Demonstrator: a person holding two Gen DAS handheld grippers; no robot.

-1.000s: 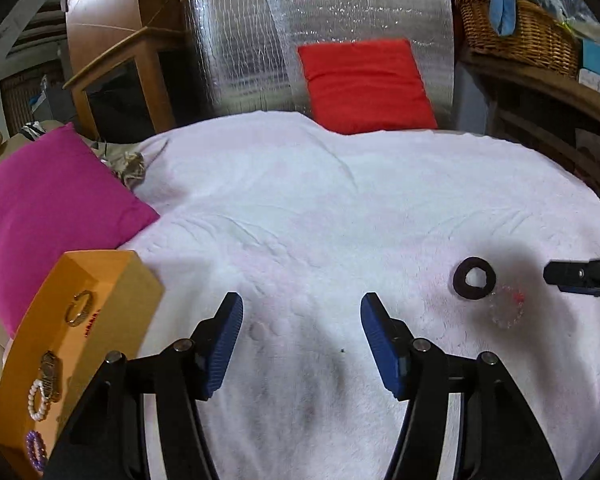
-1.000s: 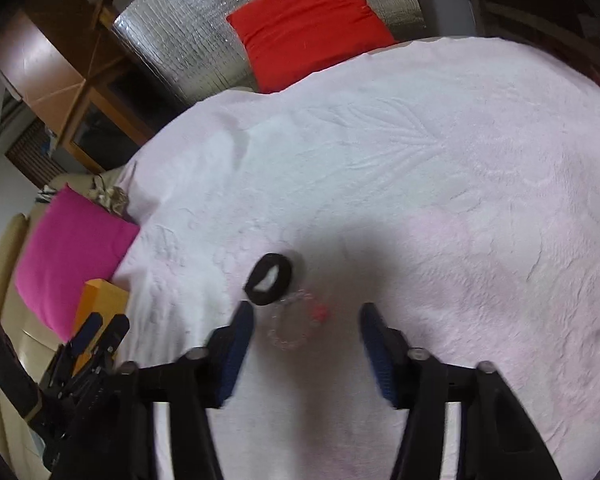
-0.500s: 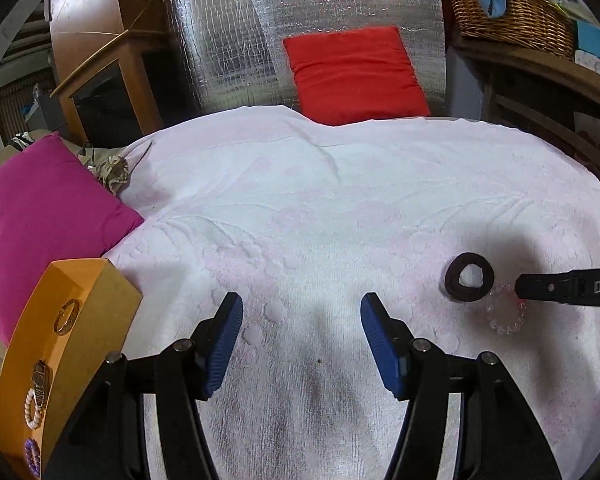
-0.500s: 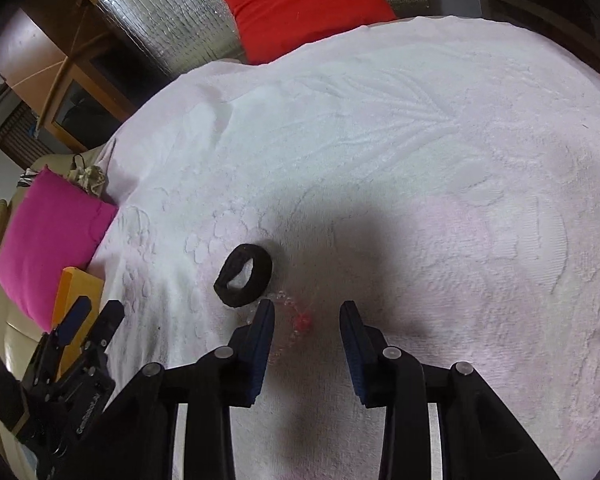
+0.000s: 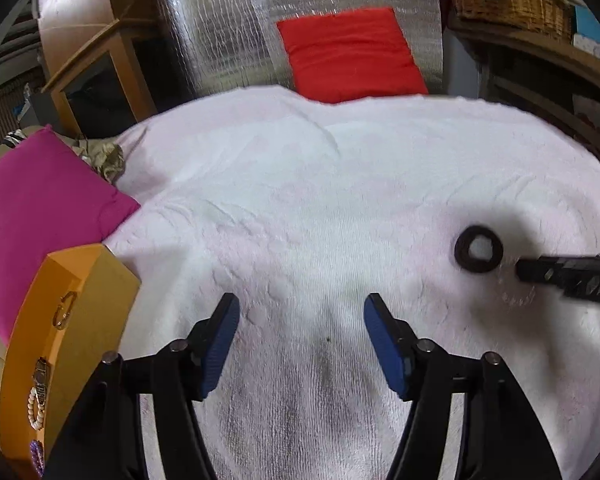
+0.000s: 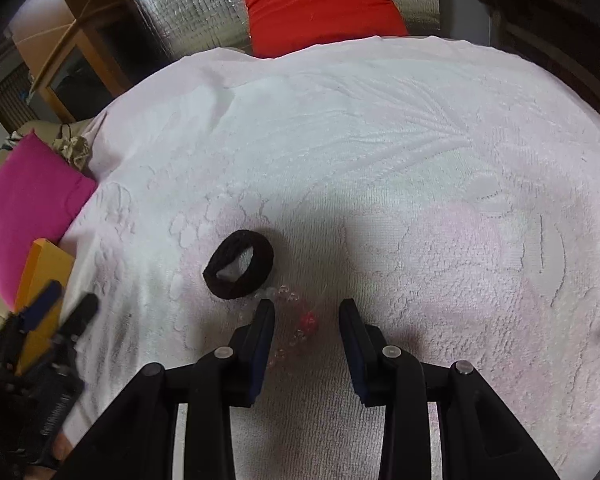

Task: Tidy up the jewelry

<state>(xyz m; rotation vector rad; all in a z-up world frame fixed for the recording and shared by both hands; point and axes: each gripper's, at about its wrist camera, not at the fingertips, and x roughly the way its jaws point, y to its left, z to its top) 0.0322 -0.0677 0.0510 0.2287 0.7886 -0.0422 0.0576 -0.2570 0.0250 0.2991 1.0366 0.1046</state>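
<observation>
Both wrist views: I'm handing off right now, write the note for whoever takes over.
Left gripper: open, empty, hovering over the white towel.
Right gripper: jaws open, straddling the clear bead bracelet with its red bead; not yet closed on it.
Black hair tie lies on the towel beside the bracelet; contact unclear.
Orange tray at the towel's left edge already holds a gold ring, a beaded bracelet and other small pieces.
Left to do: grip the bracelet, carry it to the tray, then the hair tie.
</observation>
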